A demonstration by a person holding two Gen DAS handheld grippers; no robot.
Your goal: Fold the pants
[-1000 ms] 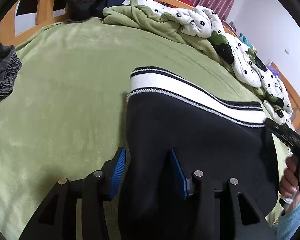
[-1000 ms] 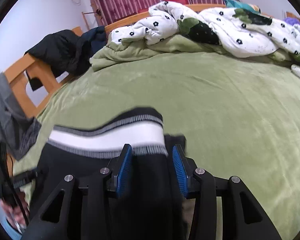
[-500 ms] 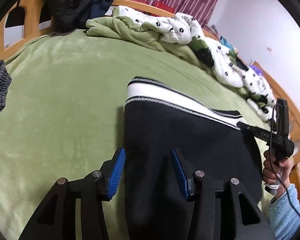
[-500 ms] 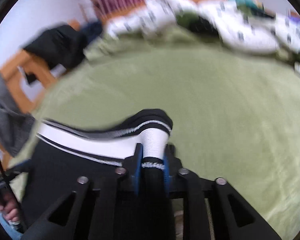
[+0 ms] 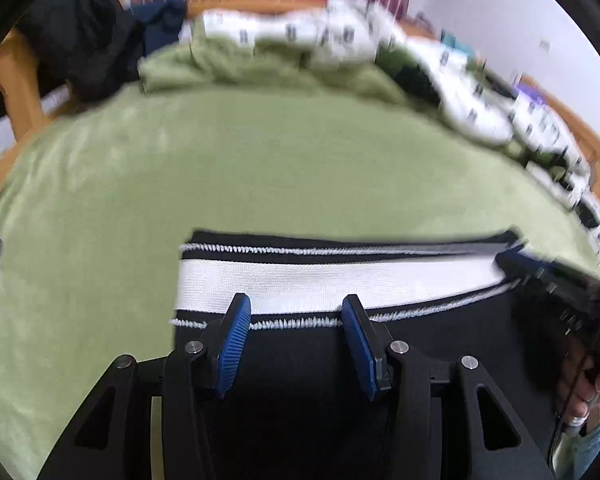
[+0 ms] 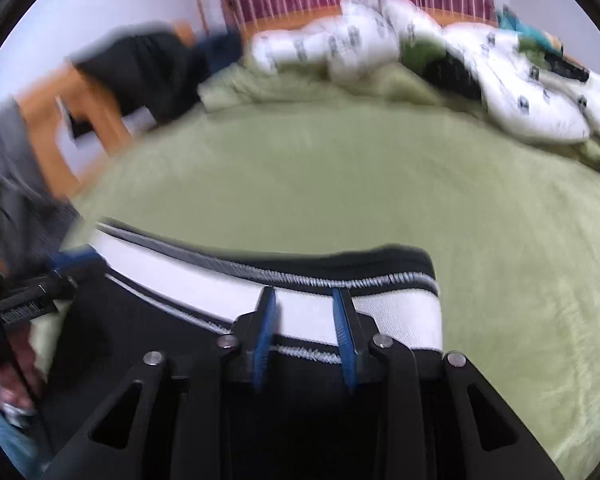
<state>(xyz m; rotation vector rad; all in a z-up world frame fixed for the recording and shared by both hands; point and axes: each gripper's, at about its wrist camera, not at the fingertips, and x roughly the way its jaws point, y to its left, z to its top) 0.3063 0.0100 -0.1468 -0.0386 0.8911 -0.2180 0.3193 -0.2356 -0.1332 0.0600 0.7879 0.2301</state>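
Black pants [image 5: 300, 400] with a white, black-edged waistband [image 5: 320, 280] lie on a green bed cover [image 5: 240, 160]. My left gripper [image 5: 296, 316] is open, its blue pads over the waistband's lower edge near its left end. In the right wrist view the waistband [image 6: 400, 312] shows too, and my right gripper [image 6: 304, 304] is open, narrower than the left, with its pads astride the band near its right end. The right gripper also shows at the band's far end in the left wrist view [image 5: 516, 260]. Both views are motion-blurred.
A heap of white spotted bedding [image 5: 340, 48] and a green blanket [image 5: 228, 68] lies along the far side. Dark clothes [image 5: 80, 40] hang on the wooden bed frame [image 6: 52, 120]. Grey clothing [image 6: 12, 184] lies at the left edge.
Both grippers have moved forward to the waistband. The right gripper was shut on the waistband's end half a second ago and is open now. The left stayed open.
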